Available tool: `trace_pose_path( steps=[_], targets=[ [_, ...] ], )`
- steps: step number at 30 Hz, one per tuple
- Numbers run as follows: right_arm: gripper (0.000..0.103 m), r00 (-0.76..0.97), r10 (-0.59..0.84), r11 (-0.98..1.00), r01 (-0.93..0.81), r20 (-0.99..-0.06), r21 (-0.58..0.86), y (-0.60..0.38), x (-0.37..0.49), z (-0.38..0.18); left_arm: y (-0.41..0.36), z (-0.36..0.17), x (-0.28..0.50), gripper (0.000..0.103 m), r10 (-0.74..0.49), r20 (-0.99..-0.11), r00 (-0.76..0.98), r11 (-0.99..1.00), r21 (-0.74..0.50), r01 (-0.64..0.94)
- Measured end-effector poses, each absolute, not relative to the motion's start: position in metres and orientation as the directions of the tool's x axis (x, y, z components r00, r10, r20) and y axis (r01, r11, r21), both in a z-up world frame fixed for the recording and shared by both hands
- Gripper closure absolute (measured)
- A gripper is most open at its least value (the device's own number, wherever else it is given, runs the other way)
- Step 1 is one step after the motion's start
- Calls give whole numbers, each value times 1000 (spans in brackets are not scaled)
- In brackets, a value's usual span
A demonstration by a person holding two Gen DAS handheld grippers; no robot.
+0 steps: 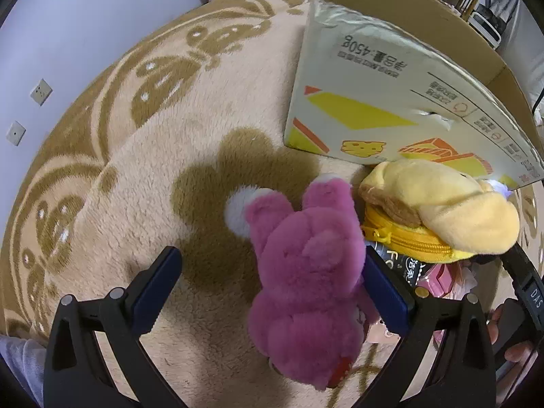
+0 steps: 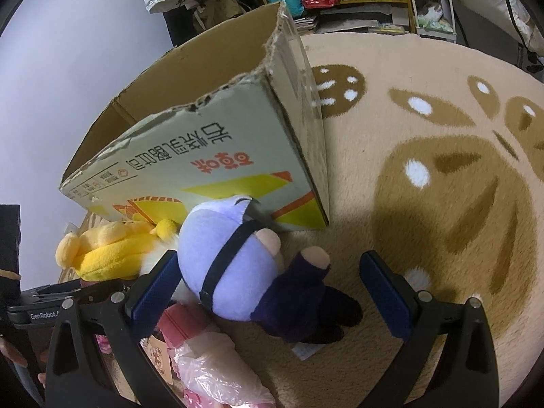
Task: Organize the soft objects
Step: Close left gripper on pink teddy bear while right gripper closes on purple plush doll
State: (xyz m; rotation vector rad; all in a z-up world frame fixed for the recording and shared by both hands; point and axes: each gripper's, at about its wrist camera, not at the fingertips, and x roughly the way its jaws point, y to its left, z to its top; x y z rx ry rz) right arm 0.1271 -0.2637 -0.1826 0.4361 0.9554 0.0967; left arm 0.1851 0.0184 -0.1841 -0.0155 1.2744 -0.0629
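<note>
At the bottom of the left wrist view the left gripper [image 1: 272, 289] stands wide apart, a pink plush bear [image 1: 306, 282] between its fingers, touching only the right-hand pad. Right of the bear lies a yellow plush [image 1: 442, 200] on a yellow zip pouch [image 1: 404, 241], against the cardboard box [image 1: 391, 102] at upper right. In the right wrist view the right gripper [image 2: 268, 289] is also wide, a lilac-headed doll [image 2: 234, 265] lying between its fingers on the beige rug [image 2: 442, 204].
</note>
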Motion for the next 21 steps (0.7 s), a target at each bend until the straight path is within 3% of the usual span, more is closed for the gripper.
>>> trace_pose_path(
  steps=[3,7,10,12,13,21],
  targets=[
    [0,604,241,919,109,-760,378,-261,124,-181,19,-184,184,2,-59,-955,290,998,-51,35],
    [13,596,280,909,88,-753,407,-258,125,-181,18,-185,185,2,-56,-957,284,998,-47,38],
    [15,592,294,901,91,-750,425,-260,126,-183,17,-186,185,2,-54,-957,284,998,-44,42],
    [22,592,305,895,88,-746,437,-261,126,-182,16,-187,185,2,-52,-958,283,998,-40,47],
    [31,593,317,890,84,-740,448,-260,126,-182,15,-187,185,3,-53,-958,282,998,-40,51],
    [38,595,317,892,78,-739,446,-256,128,-179,8,-184,180,35,-130,-955,268,990,-110,88]
  ],
)
